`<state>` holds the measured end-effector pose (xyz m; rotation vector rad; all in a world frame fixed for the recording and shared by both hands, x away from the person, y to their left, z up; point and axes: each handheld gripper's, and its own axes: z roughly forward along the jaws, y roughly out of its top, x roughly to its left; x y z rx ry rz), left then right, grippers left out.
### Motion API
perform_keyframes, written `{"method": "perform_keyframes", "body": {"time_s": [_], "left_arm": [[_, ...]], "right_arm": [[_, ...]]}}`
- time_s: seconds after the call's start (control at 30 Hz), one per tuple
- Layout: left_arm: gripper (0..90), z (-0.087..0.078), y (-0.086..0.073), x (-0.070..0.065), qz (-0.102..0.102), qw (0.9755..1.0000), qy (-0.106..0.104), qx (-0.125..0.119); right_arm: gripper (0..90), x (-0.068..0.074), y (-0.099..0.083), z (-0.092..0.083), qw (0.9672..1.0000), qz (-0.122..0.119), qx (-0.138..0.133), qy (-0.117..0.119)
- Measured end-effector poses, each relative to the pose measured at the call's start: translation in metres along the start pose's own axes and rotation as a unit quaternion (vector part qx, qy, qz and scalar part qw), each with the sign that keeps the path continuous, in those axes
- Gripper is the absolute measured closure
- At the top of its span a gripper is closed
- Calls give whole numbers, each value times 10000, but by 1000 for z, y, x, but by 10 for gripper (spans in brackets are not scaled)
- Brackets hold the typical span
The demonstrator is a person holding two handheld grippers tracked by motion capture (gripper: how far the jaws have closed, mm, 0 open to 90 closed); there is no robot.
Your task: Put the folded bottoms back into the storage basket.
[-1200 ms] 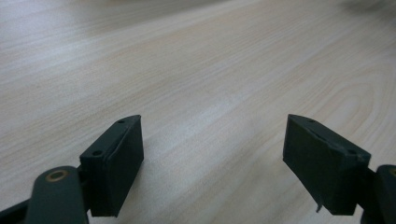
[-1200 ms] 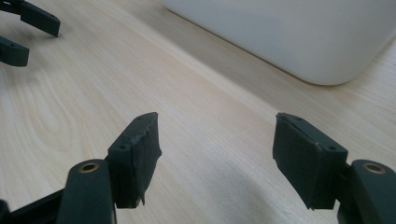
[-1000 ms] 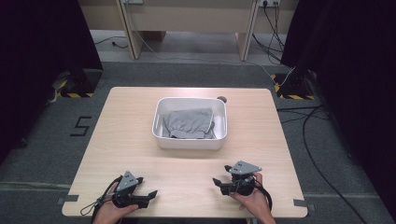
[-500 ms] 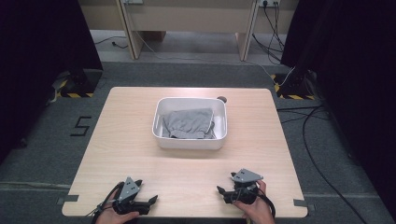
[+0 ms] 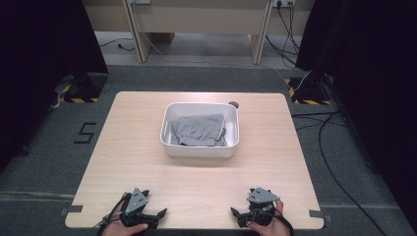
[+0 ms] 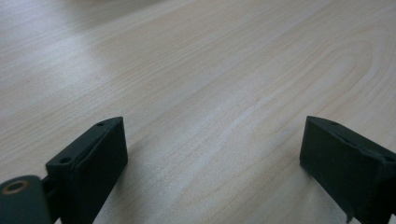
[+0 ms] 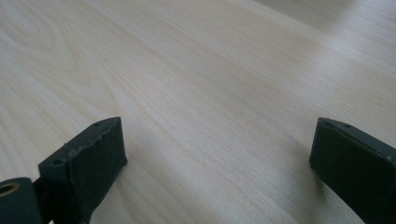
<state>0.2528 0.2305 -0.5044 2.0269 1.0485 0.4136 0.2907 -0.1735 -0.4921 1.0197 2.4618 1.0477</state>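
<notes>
hands point(image 5: 129, 227) cut off by frame's bottom edge.

Lab or test room: lone wooden worktop point(image 5: 147, 147) on grey carpet point(image 5: 49, 162), black curtains point(image 5: 44, 44) either side, hazard-taped stand feet point(image 5: 305, 93), loose cables point(image 5: 334, 162), floor marking "5" point(image 5: 84, 132).

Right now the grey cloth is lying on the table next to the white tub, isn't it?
Not quite. The grey cloth is lying inside the white tub, not next to it on the table. The high view shows this.
</notes>
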Motion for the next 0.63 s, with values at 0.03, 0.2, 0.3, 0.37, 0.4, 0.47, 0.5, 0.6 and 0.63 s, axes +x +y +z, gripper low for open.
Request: {"method": "perform_keyframes", "body": {"time_s": [0.03, 0.2, 0.3, 0.37, 0.4, 0.47, 0.5, 0.6, 0.63], "left_arm": [[62, 0, 0, 0, 0, 10000, 2, 11], [39, 1, 0, -1, 9, 10000, -17, 21], [37, 1, 0, -1, 17, 10000, -13, 33], [37, 1, 0, -1, 16, 10000, -13, 32], [37, 1, 0, -1, 14, 10000, -11, 40], [35, 1, 0, -1, 11, 10000, -11, 44], [34, 1, 0, 0, 13, 10000, -10, 42], [34, 1, 1, 0, 5, 10000, -7, 48], [31, 1, 1, 0, 6, 10000, -2, 53]], "right_arm": [[45, 1, -1, -1, 10000, 31, -18, -7], [45, 2, -3, -2, 10000, 46, -80, -25], [45, 2, -4, -1, 9999, 44, -95, -27], [44, 2, -4, -1, 9999, 42, -93, -26], [44, 2, -4, -1, 9999, 41, -93, -23], [43, 2, -4, -1, 9999, 42, -107, -24], [43, 2, -4, -1, 9999, 29, -105, -21], [41, 2, -4, -1, 9999, 42, -99, -20], [41, 2, -4, -1, 9999, 35, -99, -23]]}}
